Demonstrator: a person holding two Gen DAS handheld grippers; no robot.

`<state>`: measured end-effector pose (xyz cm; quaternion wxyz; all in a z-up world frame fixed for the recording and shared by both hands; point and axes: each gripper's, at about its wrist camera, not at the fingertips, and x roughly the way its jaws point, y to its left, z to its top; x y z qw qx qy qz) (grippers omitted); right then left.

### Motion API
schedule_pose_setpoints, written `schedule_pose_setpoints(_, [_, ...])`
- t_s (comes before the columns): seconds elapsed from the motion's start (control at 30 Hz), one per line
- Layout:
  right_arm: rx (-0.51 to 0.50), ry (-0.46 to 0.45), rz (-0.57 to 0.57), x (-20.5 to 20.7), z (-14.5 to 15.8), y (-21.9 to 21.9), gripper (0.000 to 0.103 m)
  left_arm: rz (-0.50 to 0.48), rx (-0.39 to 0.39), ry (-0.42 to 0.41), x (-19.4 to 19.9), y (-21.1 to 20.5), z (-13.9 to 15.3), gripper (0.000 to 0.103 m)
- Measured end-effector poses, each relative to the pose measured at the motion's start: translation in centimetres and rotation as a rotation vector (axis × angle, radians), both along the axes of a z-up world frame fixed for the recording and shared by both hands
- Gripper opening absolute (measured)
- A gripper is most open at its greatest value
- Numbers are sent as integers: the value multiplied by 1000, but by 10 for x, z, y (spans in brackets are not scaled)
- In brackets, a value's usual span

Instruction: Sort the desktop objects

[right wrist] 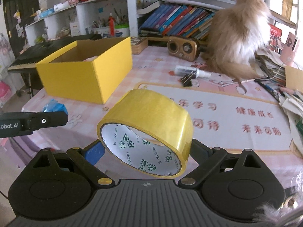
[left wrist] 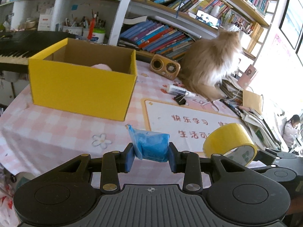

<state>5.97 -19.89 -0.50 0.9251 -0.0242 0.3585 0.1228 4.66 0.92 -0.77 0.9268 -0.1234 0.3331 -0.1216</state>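
Note:
My left gripper (left wrist: 151, 158) is shut on a blue plastic packet (left wrist: 151, 147) and holds it above the pink checked tablecloth (left wrist: 56, 130), short of the open yellow cardboard box (left wrist: 81, 87). Something pink (left wrist: 101, 67) lies inside the box. My right gripper (right wrist: 147, 151) is shut on a roll of yellow tape (right wrist: 149, 121), held tilted above the table. The roll also shows at the right of the left wrist view (left wrist: 229, 143). The left gripper (right wrist: 47, 120) with the blue packet (right wrist: 54, 106) shows at the left of the right wrist view. The box (right wrist: 85, 71) stands beyond it.
A fluffy tan cat (left wrist: 210, 64) sits at the back of the table beside a small wooden radio (left wrist: 164, 67). A white tube (left wrist: 180, 90) and a black binder clip (left wrist: 180, 99) lie near it. Stacked papers (left wrist: 251, 113) crowd the right edge. A keyboard (left wrist: 13, 53) stands left.

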Motion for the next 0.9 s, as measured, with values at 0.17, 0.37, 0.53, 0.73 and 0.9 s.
schedule_pose_setpoints(0.17, [8, 17, 17, -14, -3, 17, 95, 9, 1, 5, -14, 16, -1, 35])
schedule_pose_setpoints(0.37, [13, 32, 54, -21, -4, 37, 95, 44, 3, 8, -26, 33, -3, 35])
schedule_pose_setpoints(0.53, [12, 32, 100, -23, -3, 54, 95, 76, 8, 3, -33, 44, -1, 34])
schedule_pose_setpoints(0.73, [11, 28, 154, -22, -2, 71, 95, 126, 11, -2, -40, 57, 1, 34])
schedule_pose_setpoints(0.9, [9, 26, 197, -20, -2, 84, 95, 153, 12, -3, -44, 65, 1, 34])
